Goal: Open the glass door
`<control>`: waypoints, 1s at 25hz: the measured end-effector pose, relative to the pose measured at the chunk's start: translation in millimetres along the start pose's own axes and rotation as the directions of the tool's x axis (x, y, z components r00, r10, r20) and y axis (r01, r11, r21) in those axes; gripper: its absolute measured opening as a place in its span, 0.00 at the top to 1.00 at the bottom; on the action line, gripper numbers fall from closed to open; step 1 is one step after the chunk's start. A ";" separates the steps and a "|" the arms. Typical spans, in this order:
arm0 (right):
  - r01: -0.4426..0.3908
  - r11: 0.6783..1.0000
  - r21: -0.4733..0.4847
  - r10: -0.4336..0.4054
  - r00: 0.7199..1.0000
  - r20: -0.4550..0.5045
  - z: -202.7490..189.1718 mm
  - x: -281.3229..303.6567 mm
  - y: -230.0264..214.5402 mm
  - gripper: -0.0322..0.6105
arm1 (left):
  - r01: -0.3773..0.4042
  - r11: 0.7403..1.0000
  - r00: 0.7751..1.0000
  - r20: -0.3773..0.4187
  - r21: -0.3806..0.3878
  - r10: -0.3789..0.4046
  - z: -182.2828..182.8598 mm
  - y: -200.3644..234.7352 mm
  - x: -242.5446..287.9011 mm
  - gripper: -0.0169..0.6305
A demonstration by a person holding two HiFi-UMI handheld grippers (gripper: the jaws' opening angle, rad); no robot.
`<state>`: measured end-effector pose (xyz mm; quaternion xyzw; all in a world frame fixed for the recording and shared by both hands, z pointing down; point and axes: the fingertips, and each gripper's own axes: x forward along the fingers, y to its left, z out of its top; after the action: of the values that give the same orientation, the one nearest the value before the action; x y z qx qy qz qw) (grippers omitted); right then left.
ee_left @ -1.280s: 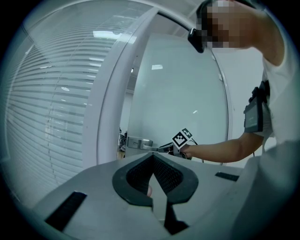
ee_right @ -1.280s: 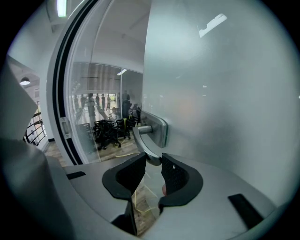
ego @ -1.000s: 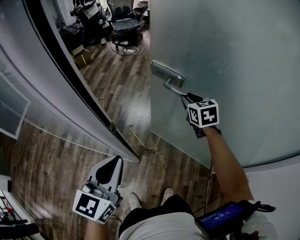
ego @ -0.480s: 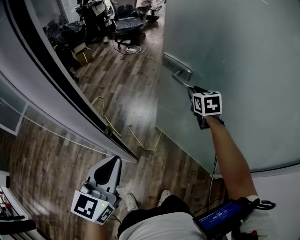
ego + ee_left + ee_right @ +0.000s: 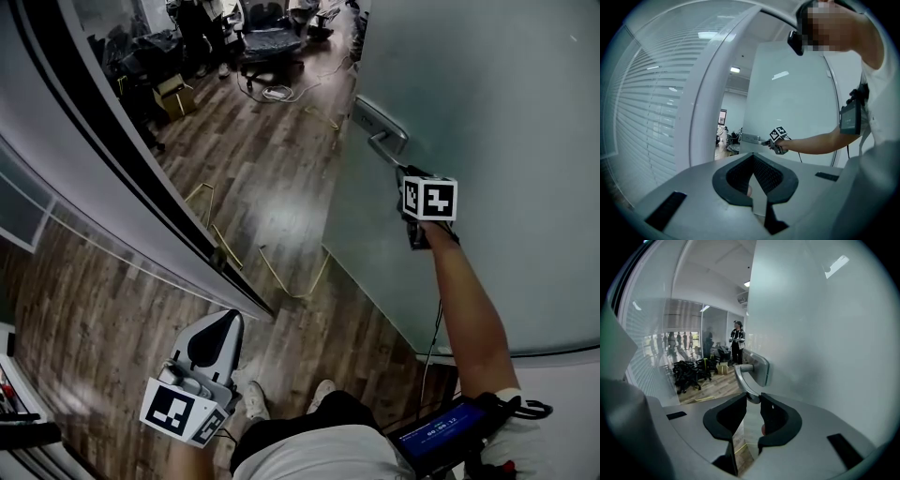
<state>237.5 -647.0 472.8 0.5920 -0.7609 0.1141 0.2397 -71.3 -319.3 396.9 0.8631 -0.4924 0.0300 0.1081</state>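
Note:
The frosted glass door [image 5: 487, 112] stands ajar on the right, its metal lever handle [image 5: 380, 131] near the free edge. My right gripper [image 5: 405, 173] reaches up to the lever's end. In the right gripper view the handle [image 5: 750, 373] curves down and its tip sits between the two pads, which touch it on both sides; the right gripper [image 5: 752, 399] has its jaws closing on it. My left gripper [image 5: 223, 323] hangs low by the person's hip, away from the door. Its tips meet with nothing between them, as the left gripper [image 5: 753, 157] shows in its own view.
A white door frame with a dark strip and a glass wall with blinds [image 5: 112, 159] run along the left. Wood floor [image 5: 262, 187] shows through the doorway, with office chairs [image 5: 267, 42] and a cardboard box [image 5: 173, 94] beyond. A person [image 5: 737, 345] stands in that room.
The door has swung further to the right with my right gripper on its handle, so the doorway gap is wider. The left gripper has stayed where it was.

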 end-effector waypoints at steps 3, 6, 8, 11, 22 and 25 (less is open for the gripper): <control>0.006 1.000 0.014 -0.006 1.000 -0.006 -2.6 0.5 -5.8 0.80 | -0.002 1.000 1.000 0.004 0.016 0.002 1.2 1.9 -0.4 0.98; 0.005 1.000 0.016 -0.005 1.000 -0.004 -8.4 5.1 -9.6 0.80 | -0.015 1.000 1.000 0.010 0.021 0.015 -3.8 2.4 -1.2 0.98; 0.013 1.000 0.013 -0.013 1.000 0.022 -10.2 6.9 -13.3 0.80 | -0.026 0.999 1.000 0.008 0.029 0.026 -10.6 2.5 -0.6 0.98; 0.029 0.999 0.019 -0.031 0.988 0.149 15.6 -16.7 -10.8 0.80 | -0.030 0.999 0.999 0.016 0.030 0.030 -5.3 8.5 -7.3 0.98; 0.034 0.998 -0.057 0.002 0.848 0.531 71.5 -201.2 69.9 0.80 | 0.068 0.995 0.996 0.058 0.068 -0.072 11.7 7.4 -18.3 0.98; 0.016 0.999 -0.039 0.009 0.824 0.566 64.4 -240.2 83.9 0.80 | 0.109 0.990 0.992 0.055 0.091 -0.115 10.1 1.7 -17.8 0.98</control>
<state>186.8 -450.3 306.7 0.5955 -0.7990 -0.0828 0.0157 -82.4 -307.3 384.5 0.8938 -0.4443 0.0197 0.0567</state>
